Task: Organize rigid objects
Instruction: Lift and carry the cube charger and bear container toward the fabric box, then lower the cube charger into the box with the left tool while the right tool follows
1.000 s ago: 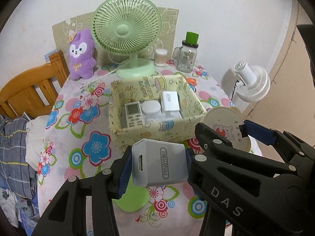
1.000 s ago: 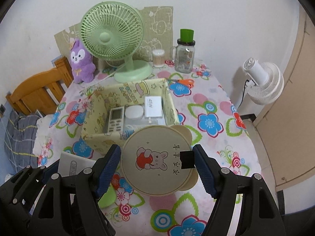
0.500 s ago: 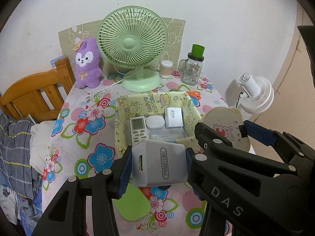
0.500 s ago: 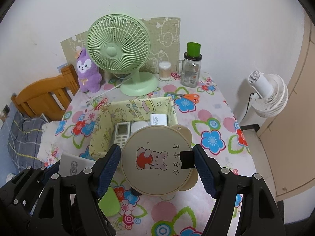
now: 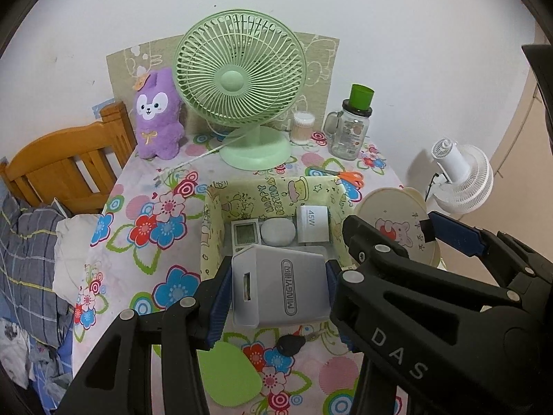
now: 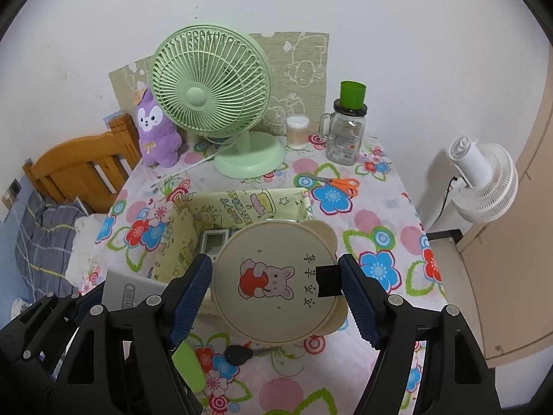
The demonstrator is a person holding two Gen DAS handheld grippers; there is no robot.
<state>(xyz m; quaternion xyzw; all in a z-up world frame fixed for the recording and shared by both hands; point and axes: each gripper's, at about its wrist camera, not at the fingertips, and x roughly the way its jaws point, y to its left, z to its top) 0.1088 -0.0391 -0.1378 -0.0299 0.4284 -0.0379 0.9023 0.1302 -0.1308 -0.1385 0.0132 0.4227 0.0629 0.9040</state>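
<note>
Above the near edge of the box (image 5: 221, 242), the left gripper (image 5: 279, 288) clamps a charger (image 5: 280, 287); right gripper (image 6: 274, 285) jaws clamp a round mirror (image 6: 273, 276).

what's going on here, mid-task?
Tidying a tabletop into the yellow fabric box. The left gripper is shut on a grey MINGYI charger; the right gripper is shut on a round bunny-print case. Both are held above the box's near edge. A remote and 45W adapter are already inside.

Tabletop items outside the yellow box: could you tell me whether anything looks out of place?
Orange-handled scissors lie loose behind the yellow cartoon-print box, and a black key fob lies loose on the floral tablecloth in front of it.
</note>
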